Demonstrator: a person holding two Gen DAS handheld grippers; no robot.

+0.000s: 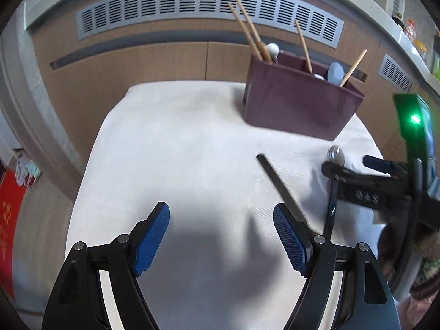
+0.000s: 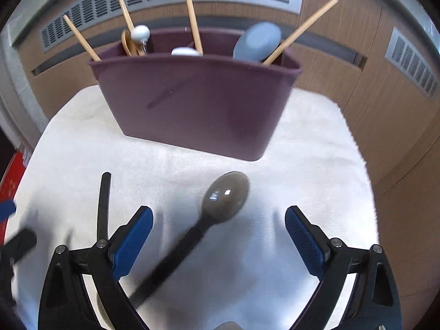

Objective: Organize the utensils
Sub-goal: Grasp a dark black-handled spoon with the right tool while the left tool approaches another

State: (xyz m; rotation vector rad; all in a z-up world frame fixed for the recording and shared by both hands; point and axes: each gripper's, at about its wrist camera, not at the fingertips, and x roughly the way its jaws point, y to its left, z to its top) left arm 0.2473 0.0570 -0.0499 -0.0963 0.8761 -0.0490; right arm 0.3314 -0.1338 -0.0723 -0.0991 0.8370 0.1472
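A maroon utensil caddy (image 2: 198,104) stands at the back of a white cloth (image 2: 302,165); wooden chopsticks (image 2: 192,19), white spoons and a blue-grey spoon (image 2: 257,41) stick out of it. It also shows in the left wrist view (image 1: 299,101). A metal spoon with a black handle (image 2: 225,195) lies on the cloth between my right gripper's (image 2: 218,233) open fingers. A second black-handled utensil (image 2: 104,203) lies left of it. My left gripper (image 1: 221,231) is open and empty over bare cloth; that black handle (image 1: 280,184) lies by its right finger. The right gripper (image 1: 357,170) hovers over the spoon bowl (image 1: 336,154).
Wooden cabinet fronts with grey vent grilles (image 1: 209,2) stand behind the table. A red item (image 1: 8,220) sits at the far left, below the table's edge. Jars and bottles (image 1: 412,33) stand on a counter at the upper right.
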